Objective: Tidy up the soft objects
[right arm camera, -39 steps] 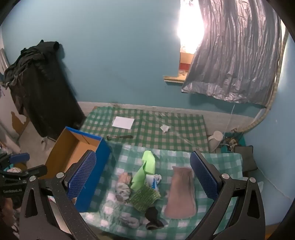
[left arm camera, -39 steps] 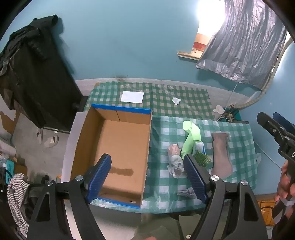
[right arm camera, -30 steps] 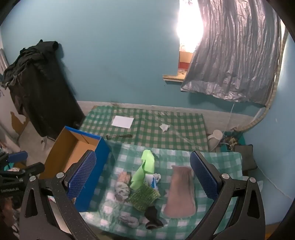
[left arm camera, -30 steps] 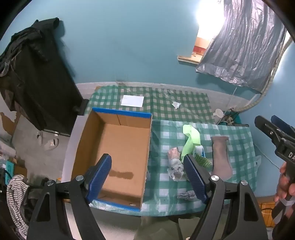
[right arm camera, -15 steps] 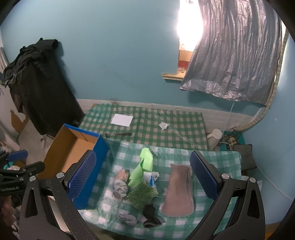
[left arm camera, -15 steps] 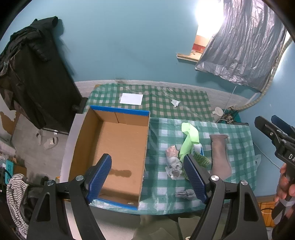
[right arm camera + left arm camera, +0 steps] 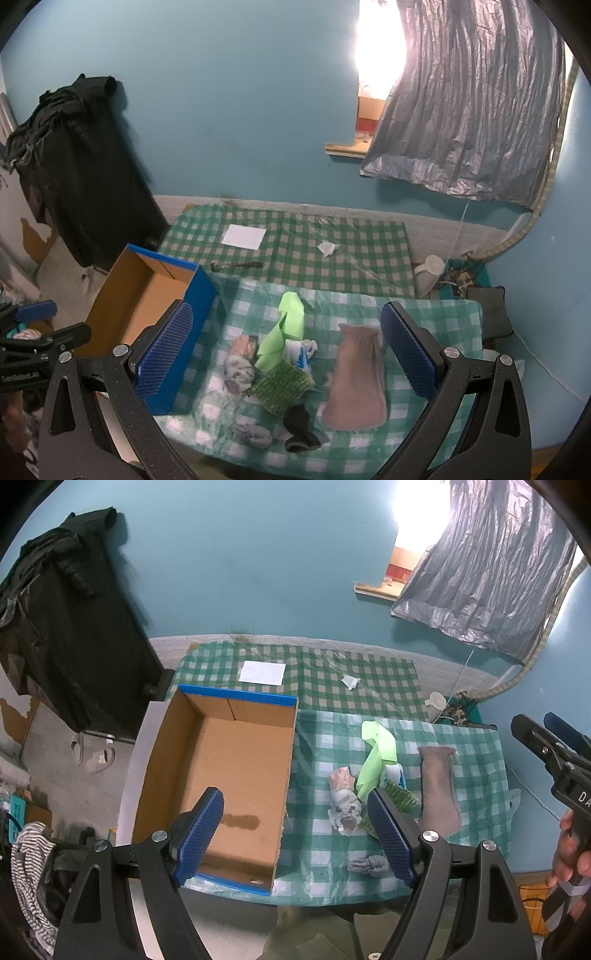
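An empty cardboard box (image 7: 225, 768) (image 7: 147, 291) with a blue rim stands on the left of a green checked table (image 7: 317, 849) (image 7: 436, 314). To its right lie soft items: a lime green cloth (image 7: 376, 753) (image 7: 284, 328), a brown pouch (image 7: 437, 788) (image 7: 356, 380), a patterned grey bundle (image 7: 345, 805) (image 7: 238, 367), a green scrub pad (image 7: 282, 384), a black sock (image 7: 299, 428) and a small grey sock (image 7: 367, 866) (image 7: 253, 434). My left gripper (image 7: 295, 834) hovers high above the box edge, open and empty. Open and empty too, my right gripper (image 7: 288, 354) hangs above the pile.
A second checked table behind holds a white paper sheet (image 7: 262, 672) (image 7: 243, 236), a crumpled tissue (image 7: 328, 248) and a dark tool (image 7: 236, 265). Black clothing (image 7: 81, 162) hangs at the left wall. A grey curtain (image 7: 469, 110) covers a bright window. A white kettle (image 7: 430, 267) sits on the floor.
Both views wobble slightly; the grippers stay high above the table and keep their wide opening. Nothing on the table has moved.
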The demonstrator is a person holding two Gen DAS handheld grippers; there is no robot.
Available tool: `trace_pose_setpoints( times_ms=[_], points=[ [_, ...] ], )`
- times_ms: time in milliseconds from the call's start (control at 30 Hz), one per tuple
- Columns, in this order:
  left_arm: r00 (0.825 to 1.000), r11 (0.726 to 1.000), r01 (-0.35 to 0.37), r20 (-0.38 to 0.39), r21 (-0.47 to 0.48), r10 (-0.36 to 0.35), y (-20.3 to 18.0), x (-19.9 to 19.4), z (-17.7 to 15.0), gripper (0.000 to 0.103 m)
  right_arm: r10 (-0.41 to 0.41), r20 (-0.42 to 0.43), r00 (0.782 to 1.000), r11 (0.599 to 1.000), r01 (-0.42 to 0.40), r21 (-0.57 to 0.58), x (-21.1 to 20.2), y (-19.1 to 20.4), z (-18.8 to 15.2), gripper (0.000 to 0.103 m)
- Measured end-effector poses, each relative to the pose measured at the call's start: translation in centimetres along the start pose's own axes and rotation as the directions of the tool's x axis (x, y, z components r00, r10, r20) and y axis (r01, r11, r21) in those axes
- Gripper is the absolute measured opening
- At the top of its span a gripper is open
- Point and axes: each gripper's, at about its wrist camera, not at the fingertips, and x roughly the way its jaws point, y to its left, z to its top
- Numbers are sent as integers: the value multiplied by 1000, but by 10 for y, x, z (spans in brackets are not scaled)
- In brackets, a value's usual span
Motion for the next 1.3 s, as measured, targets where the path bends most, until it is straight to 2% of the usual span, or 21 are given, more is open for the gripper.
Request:
trace_pose_setpoints(
  times_ms=[1300],
  points=[
    [1000, 1000, 5, -7, -5, -5, 3, 1, 2, 82, 13, -14, 1000, 1000, -13, -10, 2, 2, -1, 102]
  ],
)
